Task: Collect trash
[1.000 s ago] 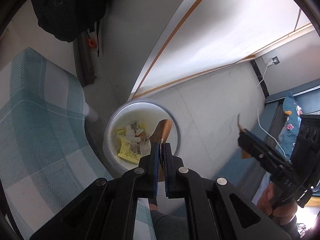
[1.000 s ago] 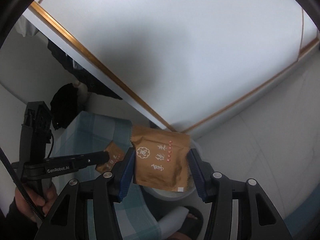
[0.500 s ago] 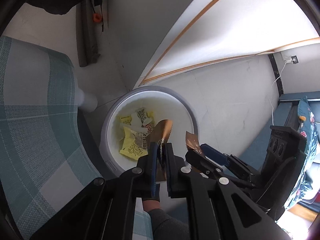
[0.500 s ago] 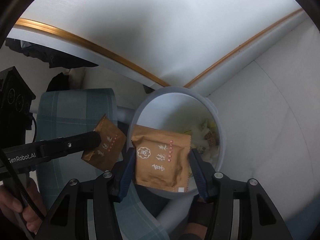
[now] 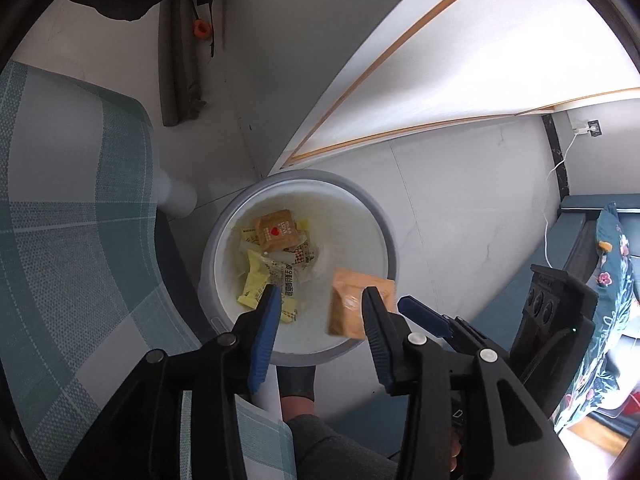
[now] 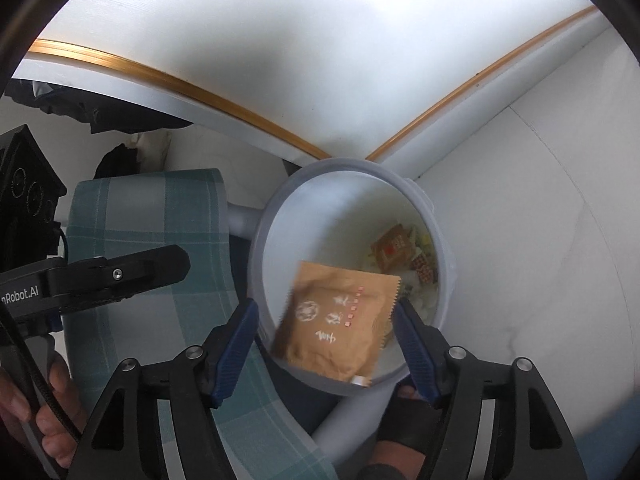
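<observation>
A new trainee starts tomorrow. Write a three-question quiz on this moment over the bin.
1. True or false: the left gripper grips a packet.
2. What lies on top of the wrappers in the bin? A) a small brown packet with a red heart B) a bottle C) a can
3. What is between the right gripper's jaws?
Key: 1 false: its jaws have just been opening, with nothing between them. 2 A. 3 the large brown packet, loose above the bin; those jaws have just been opening too.
</observation>
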Available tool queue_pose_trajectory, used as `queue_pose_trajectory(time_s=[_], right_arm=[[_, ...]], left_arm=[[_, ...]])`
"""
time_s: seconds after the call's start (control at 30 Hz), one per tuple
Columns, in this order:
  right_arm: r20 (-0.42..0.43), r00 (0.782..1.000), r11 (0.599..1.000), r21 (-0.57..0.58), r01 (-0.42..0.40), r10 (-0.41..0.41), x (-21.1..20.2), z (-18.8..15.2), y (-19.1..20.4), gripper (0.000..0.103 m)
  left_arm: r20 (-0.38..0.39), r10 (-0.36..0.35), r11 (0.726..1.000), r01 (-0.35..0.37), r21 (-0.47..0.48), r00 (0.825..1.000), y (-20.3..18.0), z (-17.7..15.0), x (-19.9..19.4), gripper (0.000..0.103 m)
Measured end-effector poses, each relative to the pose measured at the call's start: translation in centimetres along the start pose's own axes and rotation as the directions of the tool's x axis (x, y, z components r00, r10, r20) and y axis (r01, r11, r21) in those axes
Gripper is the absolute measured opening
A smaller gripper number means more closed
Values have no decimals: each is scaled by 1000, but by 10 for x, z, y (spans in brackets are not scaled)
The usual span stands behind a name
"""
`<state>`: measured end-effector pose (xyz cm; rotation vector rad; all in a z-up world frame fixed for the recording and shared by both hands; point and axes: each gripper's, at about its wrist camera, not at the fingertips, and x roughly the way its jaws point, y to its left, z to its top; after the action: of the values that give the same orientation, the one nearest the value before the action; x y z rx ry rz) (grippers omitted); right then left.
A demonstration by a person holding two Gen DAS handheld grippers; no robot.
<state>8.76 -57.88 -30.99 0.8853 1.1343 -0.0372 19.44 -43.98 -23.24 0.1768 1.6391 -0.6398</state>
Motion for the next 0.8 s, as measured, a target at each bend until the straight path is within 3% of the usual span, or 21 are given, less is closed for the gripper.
queue_pose_trajectory(time_s=[0.27, 0.33, 0.5, 0.63, 0.8], right_arm=[[15, 1000, 1000, -4, 22, -22, -15, -10, -1, 73], [29, 999, 999, -20, 34, -33, -26, -13, 1, 73], [82, 995, 997, -55, 62, -57, -58, -13, 13, 78], [123, 990, 991, -105, 88, -75, -84, -12, 30, 82], [162, 981, 971, -194, 138, -107, -108, -16, 56, 86]], left_arm=[[83, 58, 997, -62, 55, 995, -10, -16, -28, 63], [117, 74, 994, -83, 73, 990, -14, -23, -38, 65], [218, 128, 985, -150, 88, 967, -20, -38, -65, 67], [265, 146, 982, -173, 80, 953, -26, -50, -84, 79], [330, 177, 971, -218, 92, 927, -34, -65, -105, 79]])
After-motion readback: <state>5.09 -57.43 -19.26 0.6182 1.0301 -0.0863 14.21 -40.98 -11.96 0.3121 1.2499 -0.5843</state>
